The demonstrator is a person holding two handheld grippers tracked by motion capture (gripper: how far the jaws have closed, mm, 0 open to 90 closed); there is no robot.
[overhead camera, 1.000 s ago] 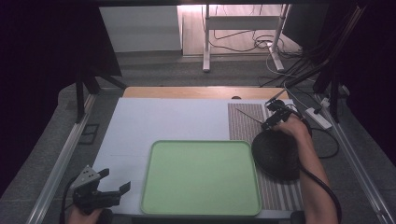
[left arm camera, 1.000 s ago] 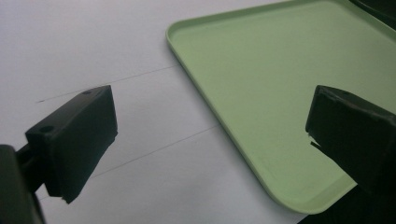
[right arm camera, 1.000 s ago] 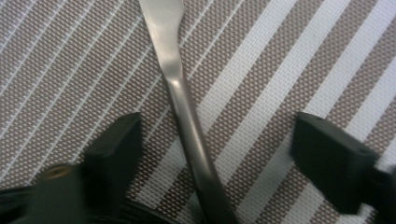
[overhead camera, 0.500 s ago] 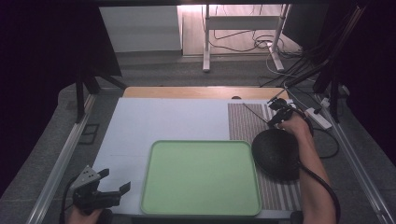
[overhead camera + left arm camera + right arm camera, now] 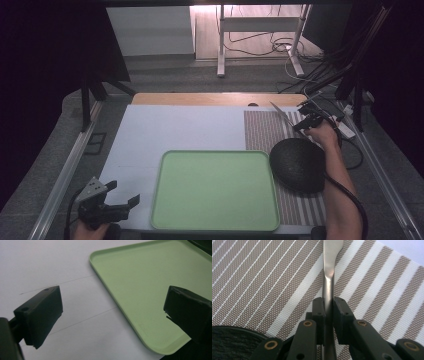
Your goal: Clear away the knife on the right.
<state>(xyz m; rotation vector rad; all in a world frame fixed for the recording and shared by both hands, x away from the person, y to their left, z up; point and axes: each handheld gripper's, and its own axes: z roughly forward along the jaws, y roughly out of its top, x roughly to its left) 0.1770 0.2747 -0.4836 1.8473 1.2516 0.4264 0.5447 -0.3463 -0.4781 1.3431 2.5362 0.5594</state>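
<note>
My right gripper (image 5: 305,121) (image 5: 328,302) is at the far right of the table, over the striped placemat (image 5: 260,130) (image 5: 262,277). Its jaws have just been closing and are now shut on a thin metal piece of cutlery (image 5: 280,112) (image 5: 331,255), which sticks out ahead of them just above the mat. A black round dish (image 5: 298,165) (image 5: 229,340) lies on the mat just nearer than that hand. At the near left corner my left gripper (image 5: 124,193) (image 5: 112,305) stands open with nothing between its jaws, beside the near left corner of a light green tray (image 5: 215,152) (image 5: 150,290).
A white sheet (image 5: 175,130) covers most of the table, with a wooden strip (image 5: 215,98) at the far edge. Metal rails run along both sides. Cables and a stand's legs lie on the floor beyond the table.
The right gripper's jaws have closed on the cutlery, and hand and cutlery have shifted a little toward the far right and upward. The left gripper has stayed put.
</note>
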